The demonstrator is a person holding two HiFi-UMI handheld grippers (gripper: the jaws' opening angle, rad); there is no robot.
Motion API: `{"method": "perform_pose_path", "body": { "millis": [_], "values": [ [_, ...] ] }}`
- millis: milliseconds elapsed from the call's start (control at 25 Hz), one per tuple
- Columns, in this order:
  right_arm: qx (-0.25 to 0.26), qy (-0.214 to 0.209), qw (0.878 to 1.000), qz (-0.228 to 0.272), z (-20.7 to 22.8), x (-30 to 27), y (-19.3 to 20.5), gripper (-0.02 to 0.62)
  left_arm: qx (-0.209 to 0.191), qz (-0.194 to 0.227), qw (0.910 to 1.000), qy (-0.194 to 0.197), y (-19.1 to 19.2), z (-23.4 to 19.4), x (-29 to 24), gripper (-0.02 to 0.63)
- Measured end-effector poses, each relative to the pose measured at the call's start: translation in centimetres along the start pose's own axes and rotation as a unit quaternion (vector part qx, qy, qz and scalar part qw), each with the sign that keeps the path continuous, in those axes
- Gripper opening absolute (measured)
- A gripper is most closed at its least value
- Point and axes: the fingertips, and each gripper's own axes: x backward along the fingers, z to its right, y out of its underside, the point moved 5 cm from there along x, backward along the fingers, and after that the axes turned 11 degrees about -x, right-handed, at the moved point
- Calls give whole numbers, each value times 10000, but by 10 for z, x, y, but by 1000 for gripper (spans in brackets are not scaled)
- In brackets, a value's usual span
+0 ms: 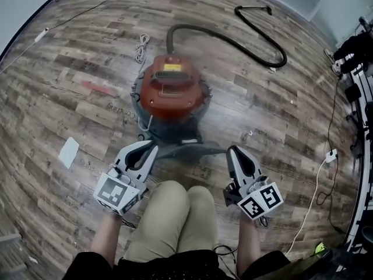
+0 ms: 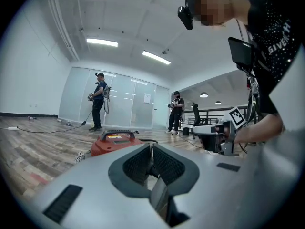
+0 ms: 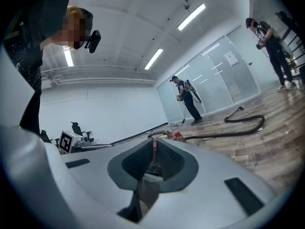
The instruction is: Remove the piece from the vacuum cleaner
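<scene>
While I keep my left tool (image 1: 152, 149) and right tool (image 1: 231, 150) closed on nothing, the red vacuum cleaner (image 1: 173, 92) stands just beyond, between them.

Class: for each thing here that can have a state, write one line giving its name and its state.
Vacuum cleaner: upright on the floor, untouched.
Hose: runs from its rear, lying curved.
Left gripper: shut, empty.
Right gripper: shut, empty.
White cord: bundled.
</scene>
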Motion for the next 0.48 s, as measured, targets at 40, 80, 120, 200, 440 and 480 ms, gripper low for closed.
{"method": "perform_pose_path", "body": {
  "millis": [40,80,120,200,440,480],
  "values": [
    [1,-24,10000,17,8,-1,9,22,-12,24,10000,31,12,-1,-1,12],
    [24,-54,10000,16,14,-2,16,52,34,44,10000,60,22,-1,-2,43],
    [74,-80,9999,-20,19,-2,23,91,153,103,9998,90,31,-2,-1,89],
    [201,-73,9997,-141,28,-1,33,144,421,313,9985,137,42,-2,1,189],
    [-160,-54,9994,-315,58,5,50,259,98,-99,9994,312,77,5,4,256],
    [-147,-11,9991,-391,64,6,56,262,152,-139,9993,300,83,6,4,256]
  ]
}}
